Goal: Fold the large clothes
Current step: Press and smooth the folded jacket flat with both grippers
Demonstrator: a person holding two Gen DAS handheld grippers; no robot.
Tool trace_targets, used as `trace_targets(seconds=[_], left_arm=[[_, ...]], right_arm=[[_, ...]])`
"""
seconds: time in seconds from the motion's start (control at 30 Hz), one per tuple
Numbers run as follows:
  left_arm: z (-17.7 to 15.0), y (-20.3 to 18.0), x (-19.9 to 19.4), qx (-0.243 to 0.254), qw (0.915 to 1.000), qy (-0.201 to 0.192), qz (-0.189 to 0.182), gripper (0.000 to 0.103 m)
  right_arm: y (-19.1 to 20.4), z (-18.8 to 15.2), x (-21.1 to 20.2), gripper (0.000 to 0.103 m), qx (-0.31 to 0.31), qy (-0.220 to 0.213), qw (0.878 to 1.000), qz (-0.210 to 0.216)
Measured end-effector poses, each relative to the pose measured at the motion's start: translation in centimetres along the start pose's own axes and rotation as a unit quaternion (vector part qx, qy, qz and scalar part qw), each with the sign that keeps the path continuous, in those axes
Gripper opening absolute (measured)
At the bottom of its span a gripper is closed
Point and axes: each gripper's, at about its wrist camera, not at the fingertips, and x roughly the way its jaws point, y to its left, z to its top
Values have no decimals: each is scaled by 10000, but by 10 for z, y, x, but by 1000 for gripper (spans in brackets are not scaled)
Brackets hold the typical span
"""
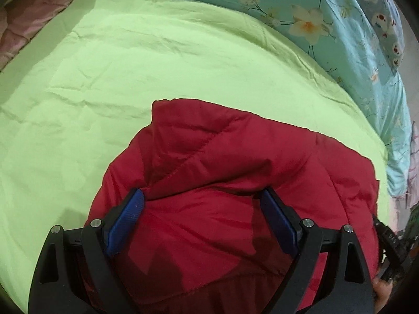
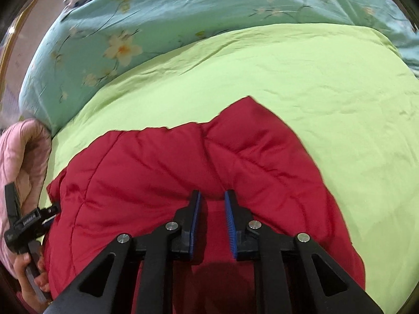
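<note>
Because the red padded jacket [image 1: 235, 183] lies bundled on the green bedsheet [image 1: 131, 78], the left gripper [image 1: 201, 204] hovers wide over a fold, while the right gripper [image 2: 212, 196], narrowed but apparently gripping nothing, lines up on a ridge, likely to pinch it.

Left gripper [image 1: 201, 196]: jaws spread wide, blue pads [image 1: 125, 217] angled outward, tips pointed down and forward, nothing between them. Right gripper [image 2: 212, 196]: jaws narrowed to a small gap, blue ribbed pads [image 2: 231, 225] near parallel, gap looks empty, not fully closed. Each unit shows at the edge of the other's view with a bare hand [image 2: 28, 277] wrapped around its handle. The two sit side by side, near each other.
</note>
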Motion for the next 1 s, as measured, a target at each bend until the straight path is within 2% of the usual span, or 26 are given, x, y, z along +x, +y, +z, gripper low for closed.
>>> trace_targets(seconds=[0.2, 0.27, 0.3, 0.33, 0.37, 0.53, 0.7, 0.77, 0.83, 0.87, 0.93, 1.0], left_arm=[[-4, -1, -22, 96, 9998, -103, 170, 92], [-6, -4, -34, 165, 9995, -197, 157, 92], [-11, -5, -45, 232, 9993, -254, 118, 92], [-15, -7, -52, 290, 9991, -290, 74, 92], [-22, -9, -61, 374, 9987, -346, -1, 92], [-65, -17, -102, 817, 9948, -480, -382, 92], [-114, -22, -123, 1125, 9901, -442, -708, 92], [-121, -26, -123, 1170, 9898, -399, -713, 92], [-128, -27, -117, 1213, 9900, -317, -652, 92], [-134, -28, -115, 1243, 9902, -309, -554, 92], [-139, -30, -111, 1350, 9897, -348, -330, 92], [-143, -30, -107, 1402, 9891, -385, -231, 94]], right_arm=[[-9, 3, -7, 14, 210, -20, 9997, -100], [-7, 2, -21, 20, 202, -149, 9996, -155], [-4, 2, -26, 27, 153, -218, 9995, -178], [0, 0, -37, 39, 56, -328, 9993, -184], [5, -3, -47, 42, -58, -413, 9991, -121], [23, -27, -93, 43, -565, -595, 9962, 289], [25, -60, -113, 43, -836, -353, 9949, 449], [30, -73, -115, 43, -944, -251, 9940, 494], [37, -88, -115, 43, -1199, -192, 9920, 348], [39, -95, -114, 44, -1346, -186, 9907, 85], [35, -102, -113, 50, -1325, -216, 9908, -151], [24, -104, -112, 50, -1138, -238, 9929, -251]])
